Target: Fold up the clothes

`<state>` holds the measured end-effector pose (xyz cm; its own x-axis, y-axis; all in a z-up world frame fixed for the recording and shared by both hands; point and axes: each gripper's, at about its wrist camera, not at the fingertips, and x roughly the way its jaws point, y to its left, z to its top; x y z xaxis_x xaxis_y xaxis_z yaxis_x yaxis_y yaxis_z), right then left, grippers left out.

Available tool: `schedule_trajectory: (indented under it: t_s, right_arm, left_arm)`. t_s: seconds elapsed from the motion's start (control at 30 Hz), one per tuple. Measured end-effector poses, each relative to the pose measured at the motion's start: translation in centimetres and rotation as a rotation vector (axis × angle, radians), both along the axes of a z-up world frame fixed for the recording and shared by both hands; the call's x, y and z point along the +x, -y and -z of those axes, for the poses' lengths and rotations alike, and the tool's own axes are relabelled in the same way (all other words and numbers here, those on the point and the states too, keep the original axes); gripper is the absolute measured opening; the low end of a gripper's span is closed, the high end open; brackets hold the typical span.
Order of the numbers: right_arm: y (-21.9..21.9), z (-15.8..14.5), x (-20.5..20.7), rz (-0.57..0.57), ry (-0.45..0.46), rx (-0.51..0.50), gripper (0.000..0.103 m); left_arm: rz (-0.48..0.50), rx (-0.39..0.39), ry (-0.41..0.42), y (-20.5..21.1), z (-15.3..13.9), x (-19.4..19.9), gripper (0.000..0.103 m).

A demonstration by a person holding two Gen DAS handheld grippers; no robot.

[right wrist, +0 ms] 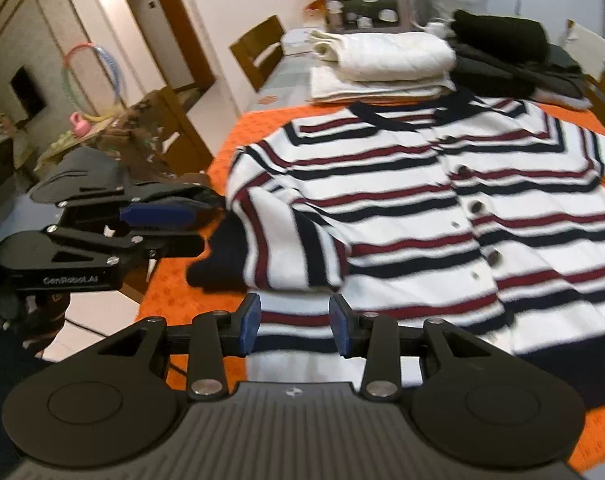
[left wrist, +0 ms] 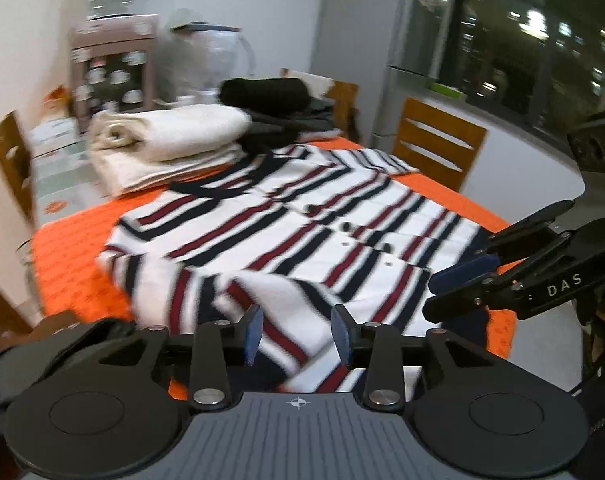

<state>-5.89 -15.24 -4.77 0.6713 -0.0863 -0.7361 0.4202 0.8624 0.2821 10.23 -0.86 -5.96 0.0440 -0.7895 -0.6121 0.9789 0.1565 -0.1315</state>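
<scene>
Striped cardigan flat on orange table, both claws apart.
White knit cardigan w/ red & navy stripes (right wrist: 442,208) lies mid-table (right wrist: 174,296), left sleeve folded in. Left claw (left wrist: 297,334) and right claw (right wrist: 293,324): gaping at near hem, pads gripping nothing.
</scene>
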Motion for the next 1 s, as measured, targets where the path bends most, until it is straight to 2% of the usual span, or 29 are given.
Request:
schedule_trajectory:
  t_s: [0.1, 0.27, 0.43, 0.5, 0.57, 0.6, 0.63, 0.77, 0.9, 1.0]
  right_arm:
    - [0.0, -0.1, 2.6, -0.050, 0.011, -0.004, 0.047]
    - [0.1, -0.5, 7.7, -0.134, 0.007, -0.066, 0.048]
    - [0.7, 0.5, 12.5, -0.202, -0.047, -0.146, 0.048]
    - [1.1, 1.4, 13.7, -0.253, -0.096, -0.164, 0.048]
    - [1.6, 2.4, 14.8, -0.309, -0.150, -0.180, 0.035]
    - [1.9, 2.6, 15.0, -0.329, -0.160, -0.172, 0.012]
    - [2.3, 2.7, 15.0, -0.346, -0.166, -0.160, 0.007]
    - [4.1, 0.9, 13.7, -0.389, -0.099, -0.133, 0.007]
    - [8.0, -2.6, 11.2, -0.354, 0.008, -0.107, 0.007]
    - [12.4, -5.3, 8.6, -0.297, 0.108, -0.072, 0.007]
  left_arm:
    - [-0.064, 0.010, 0.006, -1.5, -0.2, 0.9, 0.041]
    - [-0.163, 0.030, 0.005, -3.6, -0.1, 2.2, 0.042]
    - [-0.242, 0.046, -0.002, -5.2, 0.2, 2.6, 0.042]
    - [-0.272, 0.052, -0.004, -5.7, 0.2, 2.5, 0.043]
    - [-0.306, 0.058, -0.005, -6.0, 0.2, 2.3, 0.043]
    - [-0.324, 0.062, -0.006, -6.2, 0.3, 2.2, 0.043]
    - [-0.341, 0.065, -0.007, -6.3, 0.3, 2.0, 0.043]
    - [-0.426, 0.091, -0.009, -6.3, 0.6, 1.0, 0.043]
    - [-0.521, 0.114, -0.011, -5.4, 0.5, -0.9, 0.043]
    - [-0.626, 0.103, -0.053, -4.7, 0.1, -2.2, 0.043]
